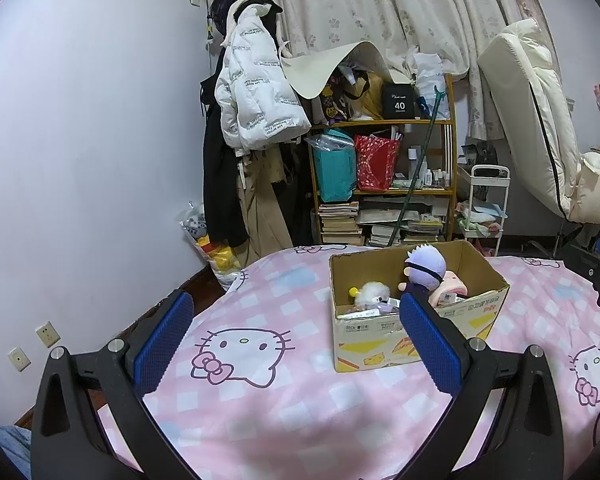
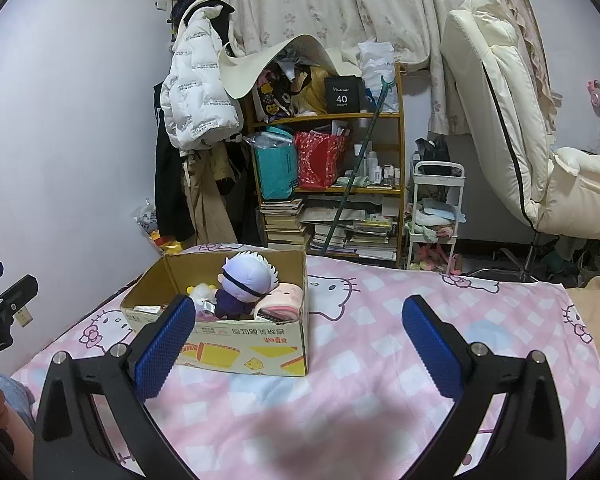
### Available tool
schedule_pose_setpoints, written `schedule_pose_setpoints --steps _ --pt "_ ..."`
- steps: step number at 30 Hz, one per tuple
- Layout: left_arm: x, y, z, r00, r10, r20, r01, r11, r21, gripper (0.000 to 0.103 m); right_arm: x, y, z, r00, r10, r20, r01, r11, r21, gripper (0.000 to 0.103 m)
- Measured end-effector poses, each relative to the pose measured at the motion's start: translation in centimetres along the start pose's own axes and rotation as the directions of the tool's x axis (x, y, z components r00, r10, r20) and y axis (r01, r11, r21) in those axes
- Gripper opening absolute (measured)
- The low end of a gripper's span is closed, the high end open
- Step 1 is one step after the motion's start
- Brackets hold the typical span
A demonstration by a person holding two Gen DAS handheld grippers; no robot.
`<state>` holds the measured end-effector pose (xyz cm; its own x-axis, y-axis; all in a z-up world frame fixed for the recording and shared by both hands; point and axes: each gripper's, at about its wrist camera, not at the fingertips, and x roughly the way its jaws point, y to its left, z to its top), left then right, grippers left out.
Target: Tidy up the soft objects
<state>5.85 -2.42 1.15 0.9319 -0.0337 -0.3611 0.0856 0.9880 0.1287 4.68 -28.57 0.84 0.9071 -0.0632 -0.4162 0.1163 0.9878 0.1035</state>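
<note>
- Plain pale wall [image 1: 92, 140] on the left, with two sockets [image 1: 34, 344] low down.
- Floral curtains [image 1: 380, 4] hang across the back.
- Wooden shelf [image 2: 328, 116] crammed with bags, bottles and stacked books [image 2: 284, 220].
- Coats [image 1: 256, 92] hang beside the shelf.
- White cart [image 2: 436, 216] stands right of the shelf.
- Cream chair [image 2: 500, 120] at the right.
- Bed [image 1: 280, 420] with pink checked cat-print cover in front.

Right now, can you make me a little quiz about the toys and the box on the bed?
1. True or false: the purple-haired doll sits inside the cardboard box.
2. What lies right of the doll in the box: A) pink plush B) a book C) a shoe?
3. Fill in: both the left tongs and right tongs are ___ and empty.

Key: 1 true; 2 A; 3 open.
</note>
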Motion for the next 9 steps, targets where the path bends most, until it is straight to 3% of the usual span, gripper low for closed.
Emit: schedule_pose_setpoints --steps 9 --pt "0.18 0.00 0.04 1.000 -0.005 -0.009 0.005 1.000 -0.001 0.102 -0.02 -0.11 0.07 1.000 0.001 0.000 -0.001 1.000 -0.002 0.103"
